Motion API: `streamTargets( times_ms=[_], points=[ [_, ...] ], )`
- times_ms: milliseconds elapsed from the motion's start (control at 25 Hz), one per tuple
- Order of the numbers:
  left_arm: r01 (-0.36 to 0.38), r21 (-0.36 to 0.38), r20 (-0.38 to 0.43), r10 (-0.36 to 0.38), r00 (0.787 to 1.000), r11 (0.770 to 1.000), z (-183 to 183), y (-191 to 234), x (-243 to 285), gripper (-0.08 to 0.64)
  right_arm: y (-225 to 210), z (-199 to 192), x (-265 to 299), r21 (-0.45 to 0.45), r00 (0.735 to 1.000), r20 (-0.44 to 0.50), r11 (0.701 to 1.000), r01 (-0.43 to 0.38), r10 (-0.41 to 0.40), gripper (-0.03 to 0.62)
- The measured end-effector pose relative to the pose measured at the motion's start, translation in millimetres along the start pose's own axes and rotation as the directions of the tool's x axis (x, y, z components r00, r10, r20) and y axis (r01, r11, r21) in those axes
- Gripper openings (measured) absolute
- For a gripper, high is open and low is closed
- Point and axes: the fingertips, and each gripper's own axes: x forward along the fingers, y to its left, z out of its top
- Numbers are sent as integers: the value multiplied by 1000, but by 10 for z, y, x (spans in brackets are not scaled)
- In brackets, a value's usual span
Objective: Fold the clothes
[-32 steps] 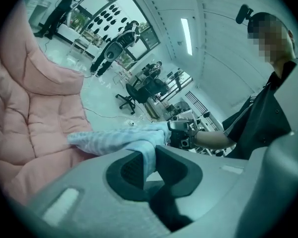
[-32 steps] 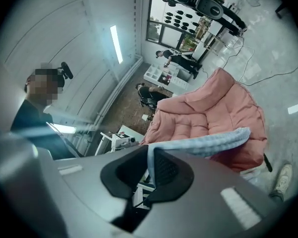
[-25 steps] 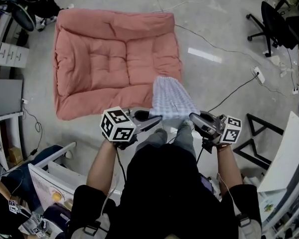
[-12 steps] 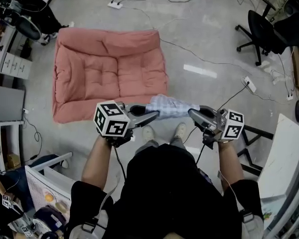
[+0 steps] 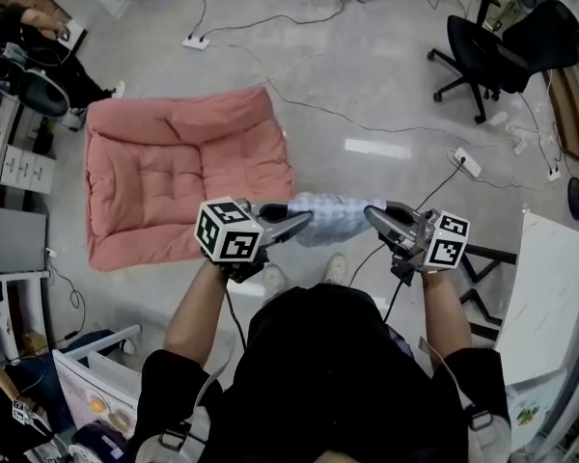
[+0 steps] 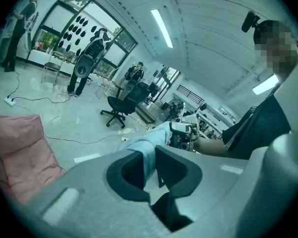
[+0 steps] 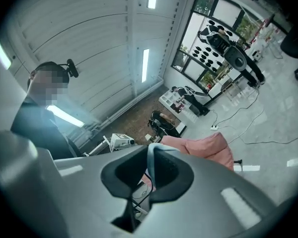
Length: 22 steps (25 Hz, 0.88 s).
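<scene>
A pale blue checked garment (image 5: pixel 333 218) hangs bunched in the air between my two grippers, above the grey floor and in front of the person's shoes. My left gripper (image 5: pixel 304 223) is shut on its left end; in the left gripper view the cloth (image 6: pixel 149 148) runs out from between the pads toward the other gripper (image 6: pixel 185 129). My right gripper (image 5: pixel 372 216) is shut on the right end, where a thin fold of cloth (image 7: pixel 150 155) shows between its pads. The pink quilted cushion (image 5: pixel 179 177) lies on the floor to the left, apart from the garment.
A black office chair (image 5: pixel 492 46) stands at the upper right. Cables and a power strip (image 5: pixel 466 162) cross the floor beyond the garment. A white table (image 5: pixel 550 297) is at the right, drawer units (image 5: pixel 19 157) at the left. People stand at the far end.
Both grippers rose with the garment, lifting it off the cushion's edge. It went from spread over the cushion to gathered between the jaws. The cushion now lies further left.
</scene>
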Motion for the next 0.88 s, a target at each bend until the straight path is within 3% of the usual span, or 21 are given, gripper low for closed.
streamTargets(
  times_ms=[200, 440, 680, 880],
  points=[
    [1, 46, -1, -1, 1000, 999, 199, 34, 630, 41, -347, 222, -503, -25, 995, 39, 995, 97, -96, 17],
    [14, 40, -47, -12, 999, 999, 445, 55, 1199, 41, -636, 558, -895, -64, 986, 43, 985, 162, -160, 17],
    [54, 3, -78, -54, 995, 999, 602, 294, 1457, 41, -966, 775, -909, -60, 983, 34, 981, 183, -181, 17],
    [67, -39, -59, -69, 996, 997, 802, 825, 1563, 41, -1439, 970, -648, -50, 980, -13, 979, 196, -197, 17]
  ],
)
